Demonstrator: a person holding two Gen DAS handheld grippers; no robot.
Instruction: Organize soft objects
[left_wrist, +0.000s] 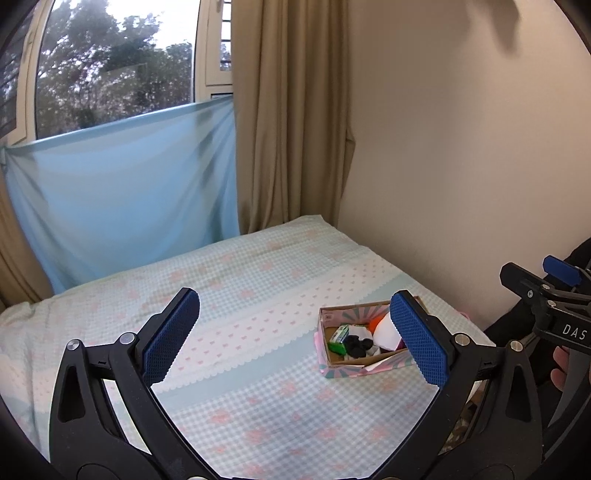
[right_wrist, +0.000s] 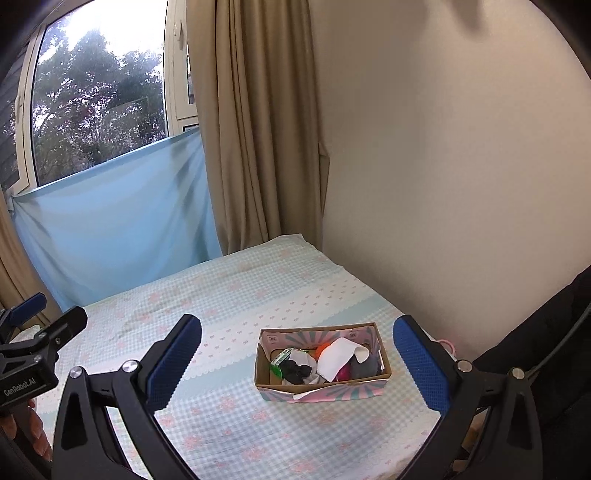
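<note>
A small open cardboard box with pink and teal print stands on the bed, also in the left wrist view. Inside lie several soft things: a white cloth, a black item, a green packet, something orange, something magenta and a grey piece. My left gripper is open and empty above the bed, left of the box. My right gripper is open and empty, with the box between its fingers in view but farther off.
The bed has a light checked sheet with pink flowers. A cream wall runs along its right side. Beige curtains and a light blue cloth hang under the window behind. The other gripper shows at each view's edge.
</note>
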